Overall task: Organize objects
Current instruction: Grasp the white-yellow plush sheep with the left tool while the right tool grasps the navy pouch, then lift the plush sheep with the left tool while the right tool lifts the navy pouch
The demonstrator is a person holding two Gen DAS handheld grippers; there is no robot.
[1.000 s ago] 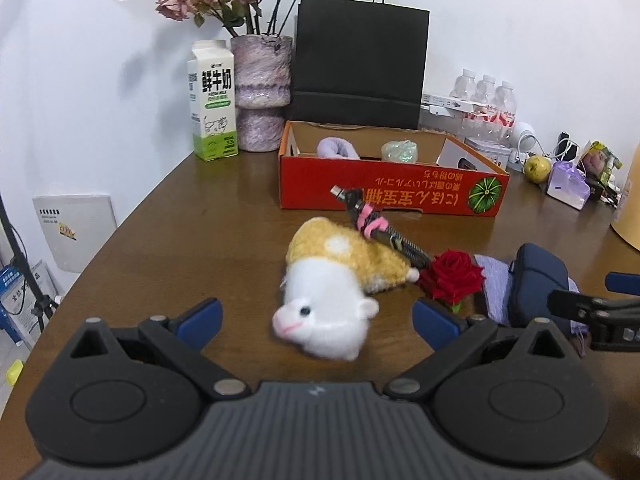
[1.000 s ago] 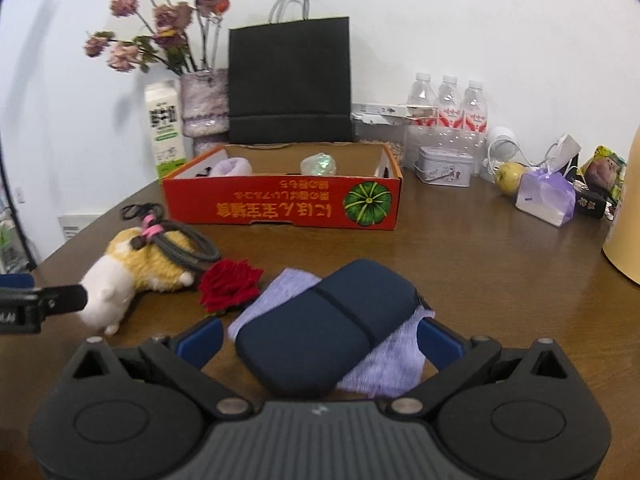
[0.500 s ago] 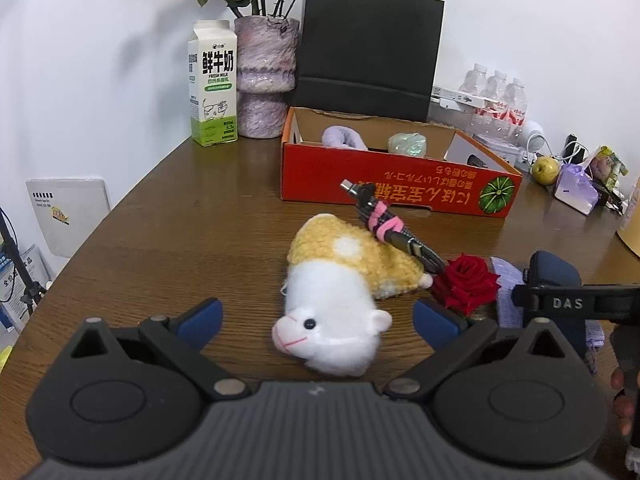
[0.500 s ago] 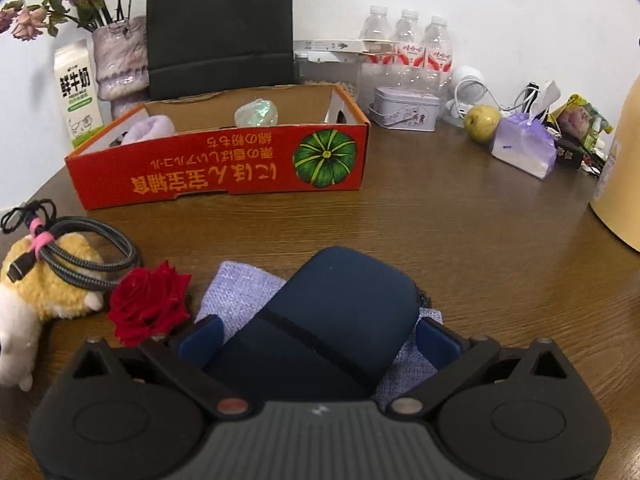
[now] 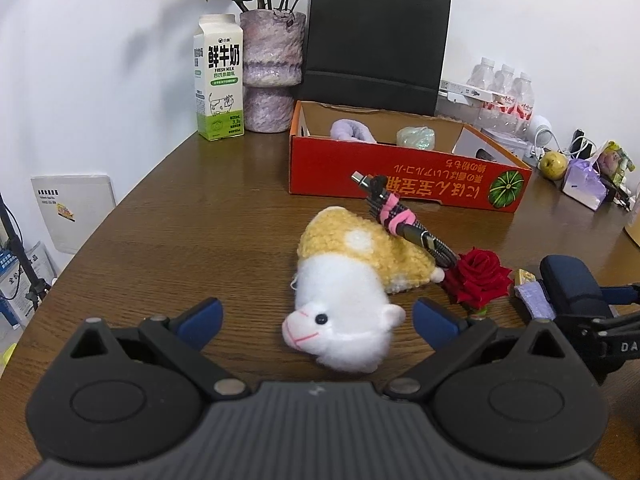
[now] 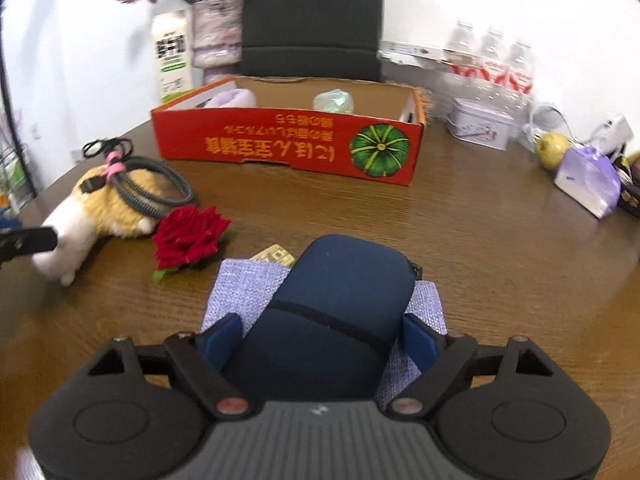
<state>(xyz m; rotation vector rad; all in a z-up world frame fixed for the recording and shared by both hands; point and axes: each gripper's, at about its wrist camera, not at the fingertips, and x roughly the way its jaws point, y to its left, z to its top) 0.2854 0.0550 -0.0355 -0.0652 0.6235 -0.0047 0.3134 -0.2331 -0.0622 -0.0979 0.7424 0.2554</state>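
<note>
Navy zip case [image 6: 340, 312] lies on a lilac cloth [image 6: 244, 288] near the desk's front edge, long axis running away from my right gripper [image 6: 322, 338]. Its jaws have been closing, straddle the case's near end; pad contact unclear. Left gripper [image 5: 318, 320] gapes at the plush hamster [image 5: 352, 292]. Case underside hidden; small gold item behind it unreadable.

You see a navy pouch [image 6: 340, 312] on lilac woven cloth [image 6: 244, 288], a red rose [image 6: 188, 236], a white-and-yellow plush [image 5: 352, 280], and a red box [image 6: 288, 144].
</note>
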